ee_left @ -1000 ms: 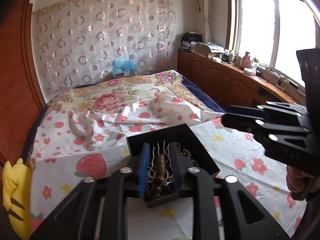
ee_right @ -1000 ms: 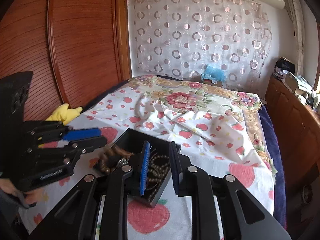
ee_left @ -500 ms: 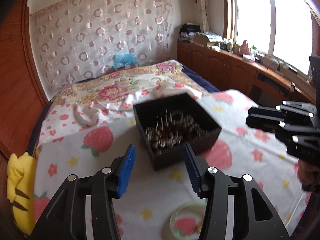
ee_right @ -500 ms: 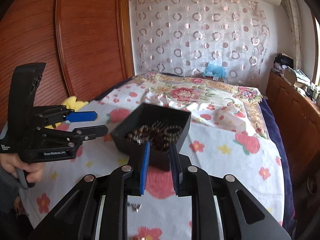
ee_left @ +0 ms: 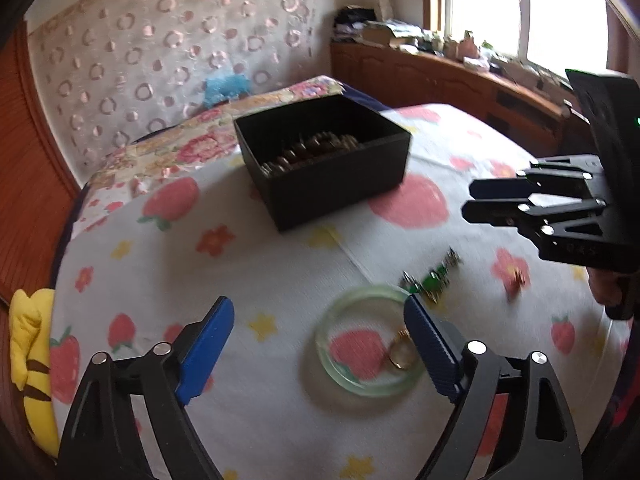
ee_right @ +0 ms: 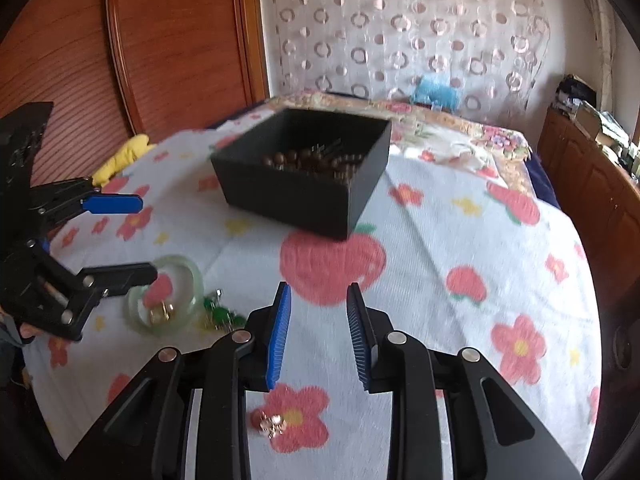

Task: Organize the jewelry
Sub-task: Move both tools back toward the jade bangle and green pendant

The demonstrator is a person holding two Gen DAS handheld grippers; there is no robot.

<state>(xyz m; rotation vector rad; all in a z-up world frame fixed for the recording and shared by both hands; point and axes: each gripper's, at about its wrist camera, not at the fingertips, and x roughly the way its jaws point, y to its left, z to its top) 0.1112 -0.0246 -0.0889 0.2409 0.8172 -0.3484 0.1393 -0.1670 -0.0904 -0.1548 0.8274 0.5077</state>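
Bangle (ee_left: 368,340) is lying flat just ahead of the left gripper (ee_left: 318,344), whose jaws are gaping wide, empty; right gripper (ee_right: 318,336) is hovering half-open, farther.

Sunlit window (ee_left: 520,4), wooden cabinets (ee_left: 420,76), circle-patterned curtain (ee_right: 400,32)

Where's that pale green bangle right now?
The green bangle lies flat on the flowered bedspread, in front of the black box, just ahead of the left gripper.
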